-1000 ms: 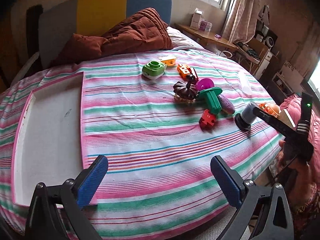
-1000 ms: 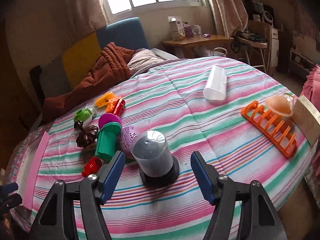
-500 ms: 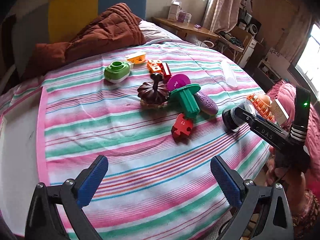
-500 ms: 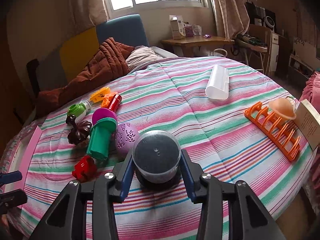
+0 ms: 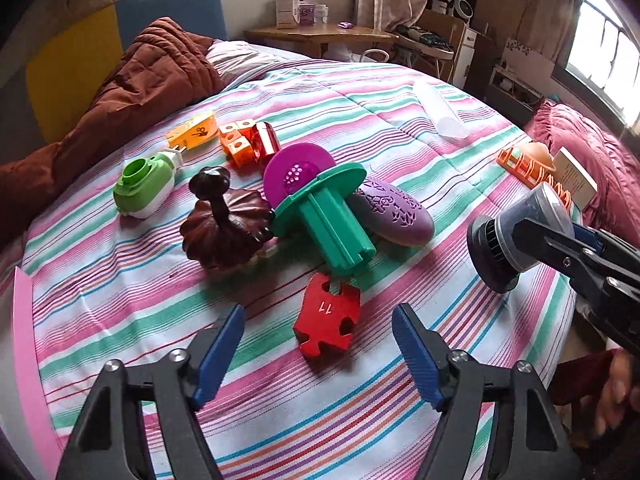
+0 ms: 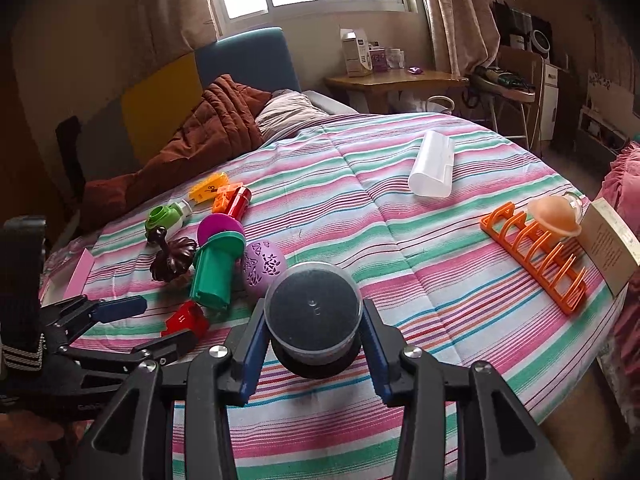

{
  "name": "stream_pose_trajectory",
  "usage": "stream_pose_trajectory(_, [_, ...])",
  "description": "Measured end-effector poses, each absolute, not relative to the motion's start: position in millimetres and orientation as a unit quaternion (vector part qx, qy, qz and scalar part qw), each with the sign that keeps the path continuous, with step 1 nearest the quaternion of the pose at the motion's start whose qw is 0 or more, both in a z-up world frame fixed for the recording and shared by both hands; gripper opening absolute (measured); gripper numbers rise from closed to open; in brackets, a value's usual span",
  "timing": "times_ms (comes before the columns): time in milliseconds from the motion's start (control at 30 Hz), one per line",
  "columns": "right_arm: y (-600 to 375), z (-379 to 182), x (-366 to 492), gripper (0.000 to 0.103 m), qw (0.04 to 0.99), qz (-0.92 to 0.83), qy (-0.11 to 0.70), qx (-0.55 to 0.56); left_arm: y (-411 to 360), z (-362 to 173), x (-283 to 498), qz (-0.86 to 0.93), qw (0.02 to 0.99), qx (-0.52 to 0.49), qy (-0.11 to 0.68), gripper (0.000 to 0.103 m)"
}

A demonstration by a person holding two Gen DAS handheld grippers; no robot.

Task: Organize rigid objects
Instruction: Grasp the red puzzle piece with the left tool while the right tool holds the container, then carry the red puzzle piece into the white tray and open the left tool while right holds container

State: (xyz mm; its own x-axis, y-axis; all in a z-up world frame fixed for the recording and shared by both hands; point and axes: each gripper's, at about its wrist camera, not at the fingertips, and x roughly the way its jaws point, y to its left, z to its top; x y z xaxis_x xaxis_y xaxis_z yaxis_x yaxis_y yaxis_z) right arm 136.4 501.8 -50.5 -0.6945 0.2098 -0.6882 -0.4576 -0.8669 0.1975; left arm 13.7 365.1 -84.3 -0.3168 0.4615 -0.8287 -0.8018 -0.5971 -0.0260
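Note:
My right gripper [image 6: 314,340] is shut on a dark round jar with a clear lid [image 6: 313,314] and holds it tilted, lifted off the striped bedspread; it also shows in the left wrist view [image 5: 516,236]. My left gripper [image 5: 320,348] is open, its blue pads on either side of a red puzzle-shaped piece [image 5: 326,318], not touching it. Beyond it lie a green spool [image 5: 324,216], a purple oval [image 5: 394,216], a brown leaf-shaped dish [image 5: 222,232], a magenta disc [image 5: 294,170] and a green-and-white toy [image 5: 144,184].
Orange and red blocks [image 5: 248,142] lie further back. An orange rack [image 6: 536,256] with a peach bowl, a clear plastic case [image 6: 432,168] and a card [image 6: 612,246] lie on the right. A pink-edged white tray [image 5: 20,360] sits at the left. A brown quilt [image 5: 132,80] lies by the headboard.
My left gripper has moved forward and right up to the red piece. My right gripper closed on the jar and lifted it.

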Motion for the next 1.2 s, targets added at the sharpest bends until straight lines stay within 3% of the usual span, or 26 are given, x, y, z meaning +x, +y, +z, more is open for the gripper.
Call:
stream_pose_trajectory(200, [499.0, -54.4, 134.4, 0.044, 0.172, 0.902, 0.187, -0.350, 365.1, -98.0, 14.7, 0.774, 0.418, -0.430, 0.206, 0.048])
stream_pose_trajectory(267, [496.8, -54.9, 133.9, 0.044, 0.169, 0.902, 0.186, -0.351, 362.5, -97.0, 13.6, 0.773, 0.419, -0.431, 0.201, 0.035])
stream_pose_trajectory(533, [486.4, -52.7, 130.7, 0.044, 0.161, 0.904, 0.178, -0.354, 343.2, -93.4, 10.8, 0.774, 0.411, -0.443, 0.191, 0.034])
stream_pose_trajectory(1200, [401.0, -43.9, 85.3, 0.044, 0.080, 0.912, 0.130, -0.381, 206.5, -39.3, -20.1, 0.826, 0.347, -0.440, 0.060, 0.034])
